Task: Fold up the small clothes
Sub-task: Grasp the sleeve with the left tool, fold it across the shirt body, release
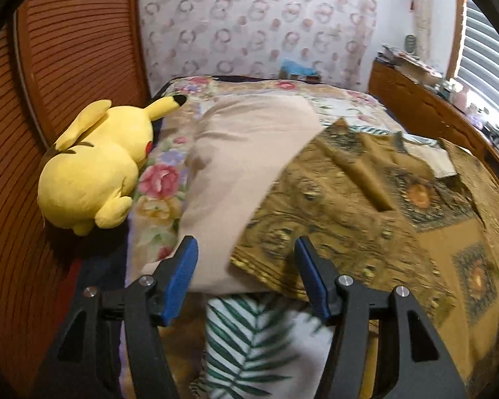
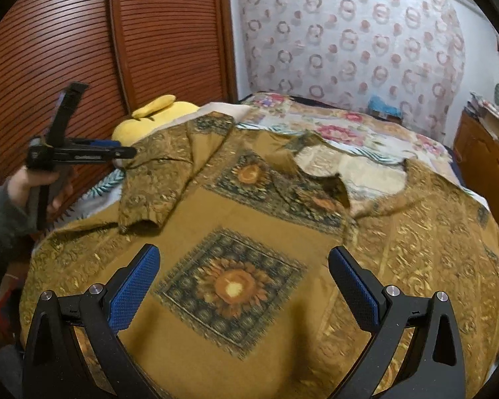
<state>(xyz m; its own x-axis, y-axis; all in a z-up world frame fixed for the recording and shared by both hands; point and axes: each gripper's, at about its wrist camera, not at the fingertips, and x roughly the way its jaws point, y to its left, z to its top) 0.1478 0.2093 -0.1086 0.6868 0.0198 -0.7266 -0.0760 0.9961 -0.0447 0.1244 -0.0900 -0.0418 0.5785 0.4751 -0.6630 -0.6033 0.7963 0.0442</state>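
Mustard-gold patterned shirt (image 2: 249,206) is spread flat on the bed (image 2: 366,126). Both left gripper (image 1: 246,256) and right gripper (image 2: 244,266) are held apart, empty; the folded-in sleeve (image 2: 156,179) should be matched on the opposite side.

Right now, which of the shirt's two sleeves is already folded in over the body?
The sleeve nearest the yellow plush: that folded sleeve lies across the shirt; the other sleeve is spread flat.
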